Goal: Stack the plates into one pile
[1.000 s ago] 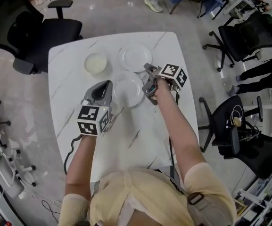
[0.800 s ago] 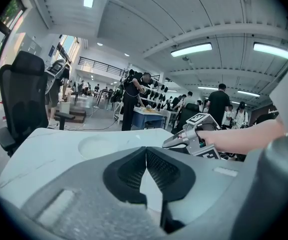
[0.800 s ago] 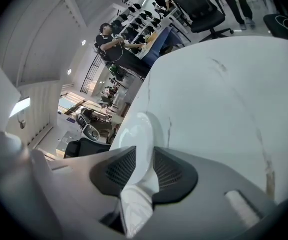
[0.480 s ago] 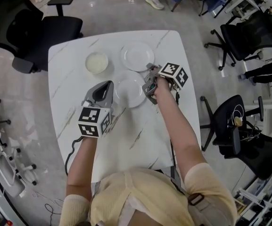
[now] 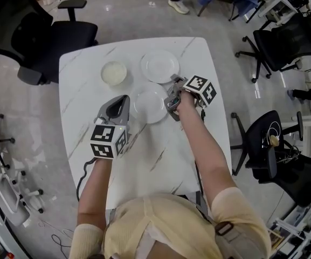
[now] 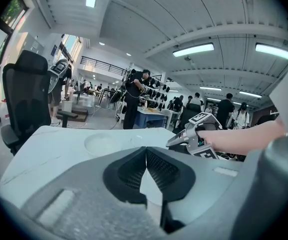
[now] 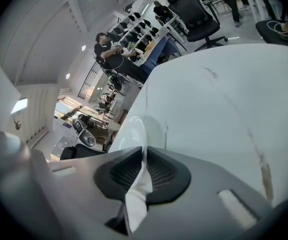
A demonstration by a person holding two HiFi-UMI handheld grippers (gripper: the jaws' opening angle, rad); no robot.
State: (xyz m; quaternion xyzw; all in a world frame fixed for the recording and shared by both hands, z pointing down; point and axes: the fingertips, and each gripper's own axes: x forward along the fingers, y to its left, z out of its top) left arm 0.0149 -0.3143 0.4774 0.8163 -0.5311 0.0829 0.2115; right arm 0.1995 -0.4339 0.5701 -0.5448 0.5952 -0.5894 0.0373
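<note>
jaws of right gripper closing on near plate rim, to lift it | left gripper pinched shut, empty, beside same plate | far plate just behind, likely pile spot | table holds all

near plate and far plate white, small dish cream, tabletop white with grey veins, chairs black

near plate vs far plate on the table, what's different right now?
The near plate has its right rim between the closing jaws of the right gripper; the far plate sits untouched. The near plate lies mid-table; the far plate lies near the back edge, beside a small bowl. Both are white and round.
</note>
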